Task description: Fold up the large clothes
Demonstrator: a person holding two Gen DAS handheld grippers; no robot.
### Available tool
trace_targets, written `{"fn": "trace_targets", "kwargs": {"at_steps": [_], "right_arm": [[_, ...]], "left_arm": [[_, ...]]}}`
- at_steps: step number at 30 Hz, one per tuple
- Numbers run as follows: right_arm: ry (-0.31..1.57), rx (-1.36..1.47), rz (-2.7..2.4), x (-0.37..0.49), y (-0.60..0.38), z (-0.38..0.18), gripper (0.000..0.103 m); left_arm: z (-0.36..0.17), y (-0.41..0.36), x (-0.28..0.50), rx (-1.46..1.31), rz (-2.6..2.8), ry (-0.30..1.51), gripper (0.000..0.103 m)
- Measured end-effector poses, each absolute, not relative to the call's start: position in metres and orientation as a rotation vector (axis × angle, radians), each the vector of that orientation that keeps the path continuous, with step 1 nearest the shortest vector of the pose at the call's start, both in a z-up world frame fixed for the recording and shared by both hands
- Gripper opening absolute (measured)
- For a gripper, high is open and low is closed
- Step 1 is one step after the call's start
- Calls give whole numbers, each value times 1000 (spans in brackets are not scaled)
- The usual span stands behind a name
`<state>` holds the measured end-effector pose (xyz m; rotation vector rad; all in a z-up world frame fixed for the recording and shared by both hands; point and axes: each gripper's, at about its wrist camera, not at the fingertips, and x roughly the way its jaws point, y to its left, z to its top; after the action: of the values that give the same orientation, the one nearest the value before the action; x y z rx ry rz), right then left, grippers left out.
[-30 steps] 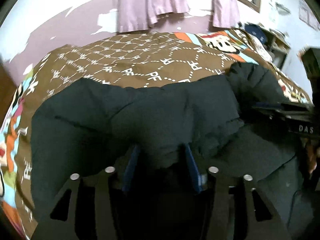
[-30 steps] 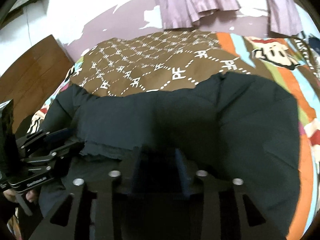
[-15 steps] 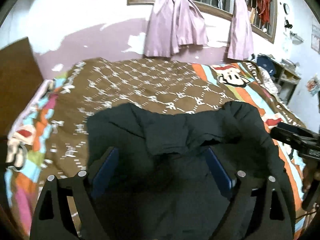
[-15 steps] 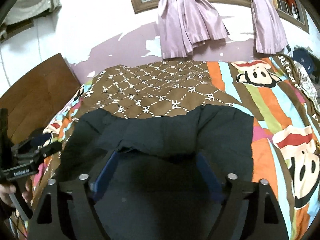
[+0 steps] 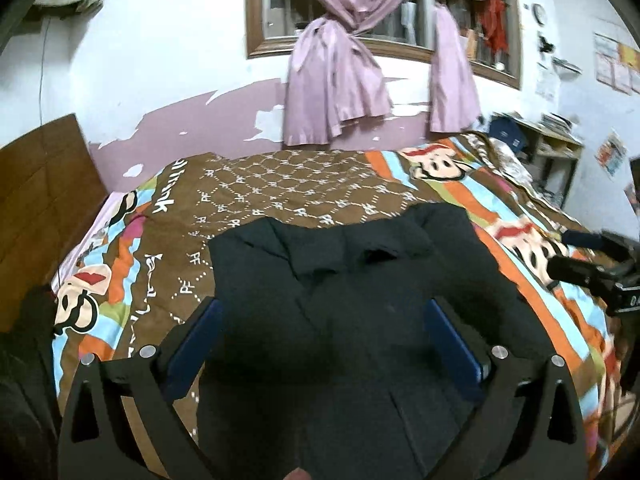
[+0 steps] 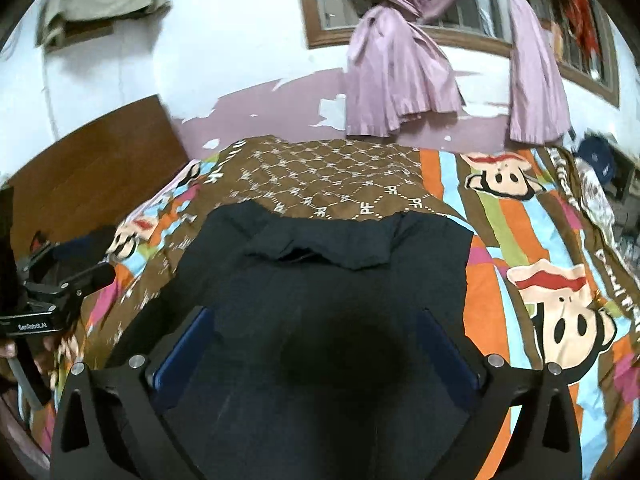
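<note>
A large black padded jacket [image 5: 360, 248] lies folded on the patterned bed cover [image 5: 280, 184], its far edge doubled over with a rumpled collar. My left gripper [image 5: 323, 308] hangs above its near half, blue-padded jaws still opening, touching nothing. In the right wrist view the same jacket [image 6: 340, 280] lies below my right gripper [image 6: 314, 314], whose jaws are also opening and grip nothing. Each gripper shows in the other's view: the right gripper [image 5: 592, 272] off the jacket's right side, the left gripper [image 6: 60, 292] off its left side, held by a hand.
The cartoon-print cover [image 6: 540, 280] spreads wide around the jacket. A wooden headboard [image 5: 40, 200] stands at the left. Behind the bed is a peeling wall with tied lilac curtains [image 5: 332, 92]. Cluttered shelves [image 5: 552, 148] stand at the far right, and dark clothing [image 5: 32, 320] lies at the left edge.
Both grippers let go of the jacket's fold, opened wide, rose and drew back toward me. The jacket now lies flat and smaller in both views.
</note>
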<state>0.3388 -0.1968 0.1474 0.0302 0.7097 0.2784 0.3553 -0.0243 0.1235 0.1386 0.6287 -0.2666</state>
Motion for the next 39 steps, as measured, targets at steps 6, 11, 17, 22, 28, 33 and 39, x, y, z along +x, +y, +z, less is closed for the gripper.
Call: {"fn": "trace_targets", "kwargs": {"at_steps": [6,11,17,22,28,33,39], "right_arm": [[675,-18,357,280,-191,141,103],[696,-42,401,241,-192,121,103],[779,-97,436,206,-189,82,103],[857,-124,463,186,-186,52,103],[934,-217,539,163,-175,28,103],[958,-337,586,145,-161,14,103],[1028,-377,621,137,-149,-1,103]], "left_arm": [[108,-32,295,275,-383,619,98],[73,-23,260,305,-427,648,98],[27,-6,229,276,-460,734,98],[6,-2,201,303,-480,760,98],[-13,2,178,322,-534,810,98],[-28,3,161,377,-557,834,98],[-47,9,147,423,-601,873,98]]}}
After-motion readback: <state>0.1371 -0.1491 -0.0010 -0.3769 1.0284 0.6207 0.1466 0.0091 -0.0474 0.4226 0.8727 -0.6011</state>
